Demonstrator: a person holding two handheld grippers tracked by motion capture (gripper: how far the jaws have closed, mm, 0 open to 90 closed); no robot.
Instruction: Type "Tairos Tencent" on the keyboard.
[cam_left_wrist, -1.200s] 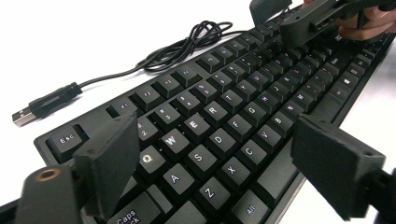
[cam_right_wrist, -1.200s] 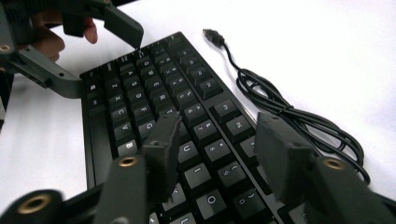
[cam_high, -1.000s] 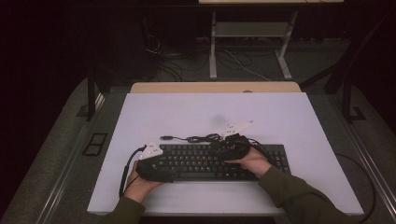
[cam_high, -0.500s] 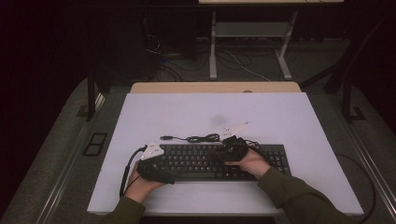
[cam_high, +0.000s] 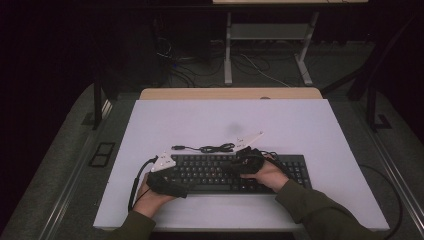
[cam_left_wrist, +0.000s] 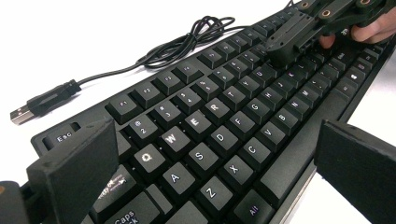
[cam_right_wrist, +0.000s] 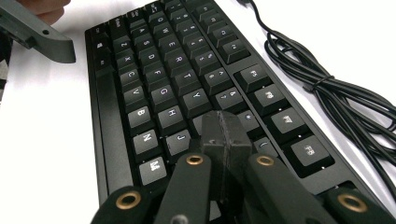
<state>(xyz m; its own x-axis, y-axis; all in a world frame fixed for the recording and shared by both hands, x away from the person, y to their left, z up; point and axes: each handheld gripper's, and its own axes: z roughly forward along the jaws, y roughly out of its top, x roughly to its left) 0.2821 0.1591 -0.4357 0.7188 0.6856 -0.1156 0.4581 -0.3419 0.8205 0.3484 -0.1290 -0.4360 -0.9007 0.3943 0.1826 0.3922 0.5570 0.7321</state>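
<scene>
Right hand-held gripper (cam_right_wrist: 223, 135) just closed; one keyboard (cam_high: 220, 172), one cable (cam_high: 210, 148)

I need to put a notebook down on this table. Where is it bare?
Bare: the white table beyond the cable, and both sides of the keyboard. Crowded: the near middle, with both hands on the keyboard.

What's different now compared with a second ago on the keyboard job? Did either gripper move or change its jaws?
The right gripper has just been closing: its jaws are now shut with nothing between them, the tip over the keys around U and J. The left gripper opened slightly further and stands wide across the left end of the keyboard, holding nothing. Both hands, the keyboard and its coiled cable stayed where they were.
</scene>
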